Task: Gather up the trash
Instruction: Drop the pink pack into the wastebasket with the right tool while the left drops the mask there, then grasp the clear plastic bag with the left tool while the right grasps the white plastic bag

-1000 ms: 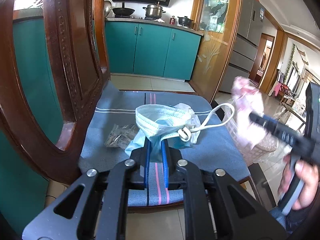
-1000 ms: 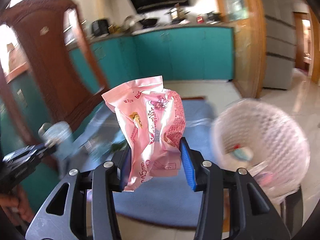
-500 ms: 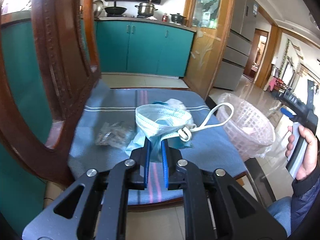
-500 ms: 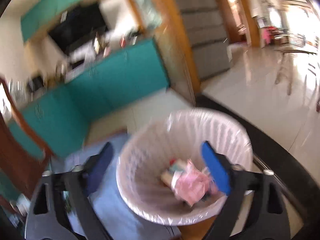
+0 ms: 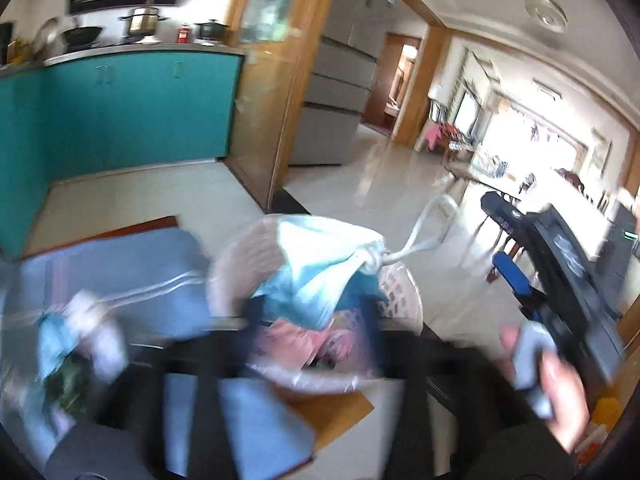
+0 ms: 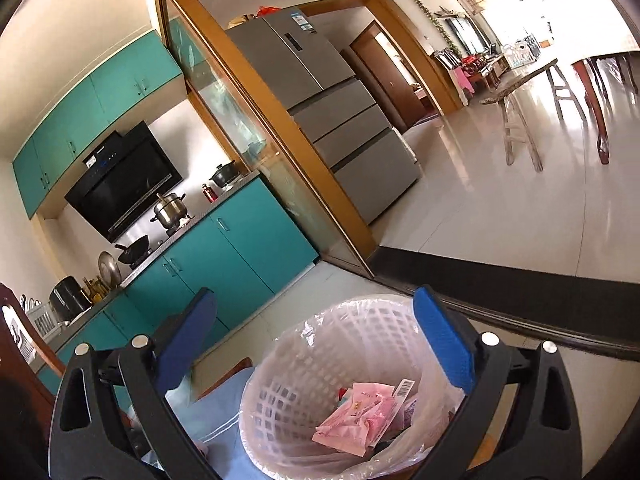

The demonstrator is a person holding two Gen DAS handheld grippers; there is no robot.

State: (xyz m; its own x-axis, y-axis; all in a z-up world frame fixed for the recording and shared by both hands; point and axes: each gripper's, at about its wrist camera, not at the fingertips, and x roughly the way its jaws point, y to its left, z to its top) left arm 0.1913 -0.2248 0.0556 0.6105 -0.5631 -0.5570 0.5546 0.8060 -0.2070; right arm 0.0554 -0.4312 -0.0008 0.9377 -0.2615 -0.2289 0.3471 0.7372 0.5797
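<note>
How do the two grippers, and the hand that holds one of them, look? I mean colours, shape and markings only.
The right gripper has a black plastic frame with triangular cut-outs, silver round bolts and flat blue pads on its fingers. In the left wrist view it has a grey handle in a bare hand with a dark sleeve. The left gripper is blurred: only a black frame and bluish pads can be made out.

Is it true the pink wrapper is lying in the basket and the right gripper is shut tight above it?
Not quite. The pink wrapper does lie in the basket, but the right gripper above it is open, not shut. The right wrist view shows its blue pads spread wide apart with nothing between them.
</note>
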